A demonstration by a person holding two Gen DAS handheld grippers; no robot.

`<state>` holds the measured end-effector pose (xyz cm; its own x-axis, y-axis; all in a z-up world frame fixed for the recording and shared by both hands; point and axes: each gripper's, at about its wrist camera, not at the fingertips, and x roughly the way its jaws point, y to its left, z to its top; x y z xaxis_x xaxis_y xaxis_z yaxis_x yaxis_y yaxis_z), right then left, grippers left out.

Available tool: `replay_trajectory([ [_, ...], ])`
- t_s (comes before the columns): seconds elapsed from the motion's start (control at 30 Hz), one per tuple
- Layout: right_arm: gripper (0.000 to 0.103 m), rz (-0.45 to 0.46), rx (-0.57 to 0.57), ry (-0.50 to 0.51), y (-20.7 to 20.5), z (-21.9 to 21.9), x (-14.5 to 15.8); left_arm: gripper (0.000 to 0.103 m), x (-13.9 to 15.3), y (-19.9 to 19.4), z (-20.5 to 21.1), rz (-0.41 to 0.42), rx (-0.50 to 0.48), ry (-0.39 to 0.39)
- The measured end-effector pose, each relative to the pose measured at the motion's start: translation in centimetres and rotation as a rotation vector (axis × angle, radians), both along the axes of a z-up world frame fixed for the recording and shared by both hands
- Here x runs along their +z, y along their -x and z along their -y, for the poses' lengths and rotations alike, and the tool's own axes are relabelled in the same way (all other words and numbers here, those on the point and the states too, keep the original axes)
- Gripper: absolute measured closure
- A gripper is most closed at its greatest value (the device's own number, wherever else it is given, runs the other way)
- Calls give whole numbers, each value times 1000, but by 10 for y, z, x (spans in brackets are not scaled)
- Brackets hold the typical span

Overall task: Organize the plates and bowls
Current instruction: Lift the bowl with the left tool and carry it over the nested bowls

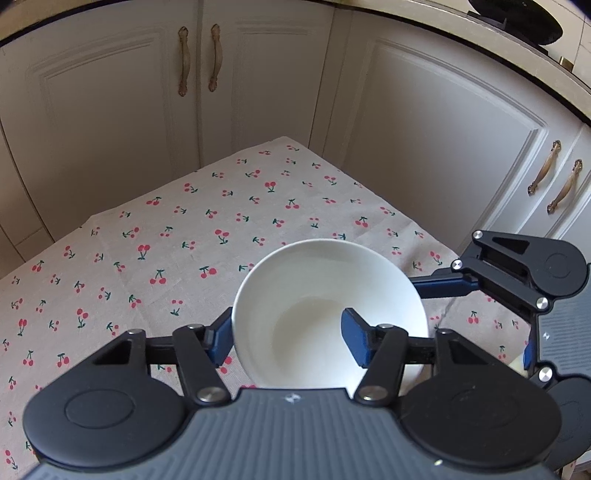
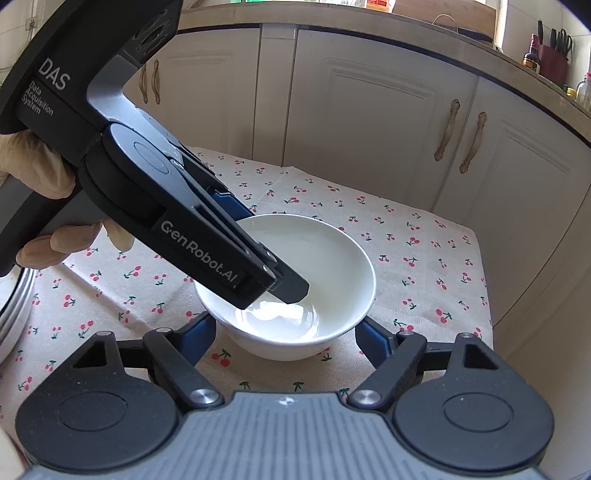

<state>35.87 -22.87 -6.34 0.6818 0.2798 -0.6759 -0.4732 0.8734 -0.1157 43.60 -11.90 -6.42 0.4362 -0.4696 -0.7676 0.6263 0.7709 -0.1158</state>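
A white bowl (image 1: 317, 295) sits on the cherry-print tablecloth (image 1: 147, 258). My left gripper (image 1: 286, 339) is shut on the bowl's near-left wall, with one blue finger (image 1: 219, 341) outside the rim and the other inside. In the right wrist view the same bowl (image 2: 332, 258) lies between the blue fingers of my right gripper (image 2: 286, 332), which press its lower sides from left and right. My left gripper (image 2: 258, 247) reaches into the bowl from the upper left, held by a gloved hand (image 2: 37, 166). My right gripper's far finger (image 1: 439, 287) touches the bowl's right side.
White cabinet doors (image 1: 424, 129) with brass handles wrap closely around the table's far corner. A metal-rimmed dish (image 2: 14, 314) lies at the table's left edge. A black pan (image 1: 517, 18) stands on the counter above. The table edge (image 2: 484, 295) drops off on the right.
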Motion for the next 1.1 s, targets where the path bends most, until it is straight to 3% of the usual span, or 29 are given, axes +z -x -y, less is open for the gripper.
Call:
replay_trajectory([
  [0.77, 17, 43, -4, 4, 93, -7, 57, 44, 70, 102, -11, 90, -48, 9],
  [1.1, 17, 53, 7, -7, 148, -14, 71, 43, 81, 155, -18, 116, -52, -7],
])
